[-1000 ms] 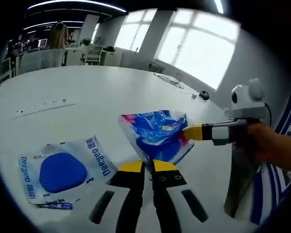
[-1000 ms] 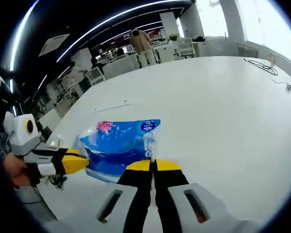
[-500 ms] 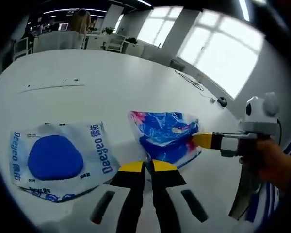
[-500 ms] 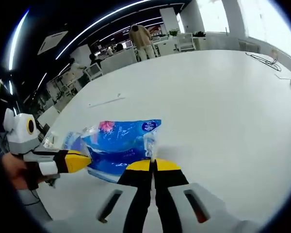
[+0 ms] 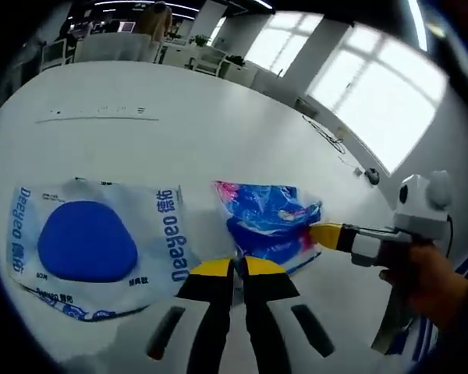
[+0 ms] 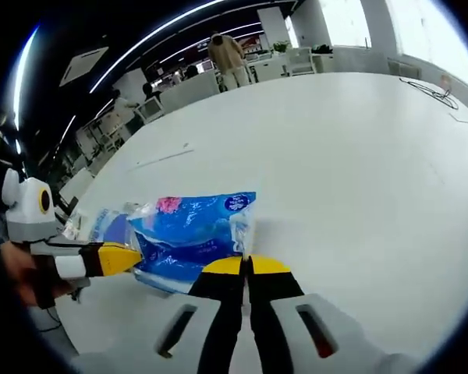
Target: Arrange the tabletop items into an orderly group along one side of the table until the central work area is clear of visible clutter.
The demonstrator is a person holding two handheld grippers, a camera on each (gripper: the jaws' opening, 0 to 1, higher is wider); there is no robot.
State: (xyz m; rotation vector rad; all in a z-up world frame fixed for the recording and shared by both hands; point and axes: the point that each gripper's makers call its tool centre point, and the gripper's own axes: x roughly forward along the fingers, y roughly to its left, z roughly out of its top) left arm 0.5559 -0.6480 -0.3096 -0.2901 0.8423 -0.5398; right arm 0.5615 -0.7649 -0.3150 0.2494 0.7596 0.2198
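Blue and shiny, the tissue pack [image 5: 267,222] sits on the white table [image 5: 140,132] right at the tips of both your grippers. Your left gripper [image 5: 232,267] has its yellow-tipped jaws pressed together on the near edge of the pack. Your right gripper [image 6: 246,266] has its jaws pressed together on the pack's white end flap [image 6: 242,231], at the other end. So you hold the pack from two ends at once.

In the left gripper view the pack's long side runs from your jaw tips up and away, and your right gripper comes in from the right and meets the pack's far corner. Just beside the pack, on its left, lies the flat white wipes packet [image 5: 93,245] with the big blue oval. The two nearly touch; you cannot tell if their edges overlap. That small gap is what the next move hangs on, I think: the pack only needs to settle straight next to the packet.

Some things are hard to see. The writing on the pack is too blurred to read. Your jaws hide the bits of pack they pinch. Small dark things [image 5: 372,174] far off on the table are too tiny to name.
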